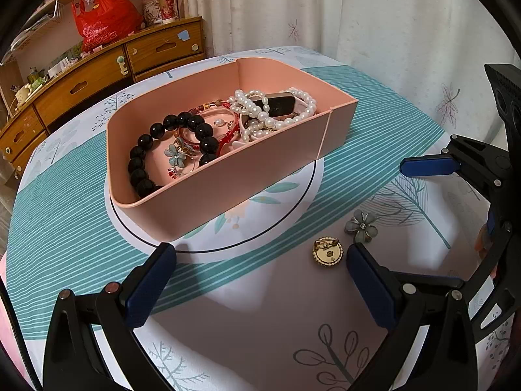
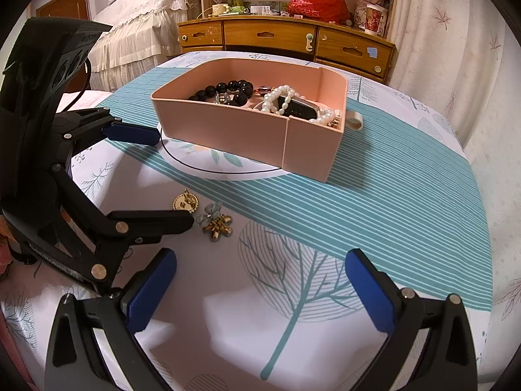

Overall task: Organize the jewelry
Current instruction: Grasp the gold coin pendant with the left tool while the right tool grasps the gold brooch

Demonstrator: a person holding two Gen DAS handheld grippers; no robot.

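- Jewelry mostly sits inside the pink tray, with two pieces loose on the counter in front of it.
- Left tongs are released, blue pads wide apart and gripping nothing, hovering over the cloth on the near side of the tray.
- Right tongs are likewise spread and empty, above the leaf print nearer than the tray.
- Round gold brooch lies just inside the left tongs' right pad, in front of the tray's right end.
- Grey flower brooch rests close beside the gold one, apart from the tray.
- Inside the tray: a black bead bracelet at its rounded end, a small blue flower clip within that loop, a red bangle at the middle, and pearl strands around a dark-faced watch at the square end.
- Behind the tray stands a wooden dresser bearing a red bag.
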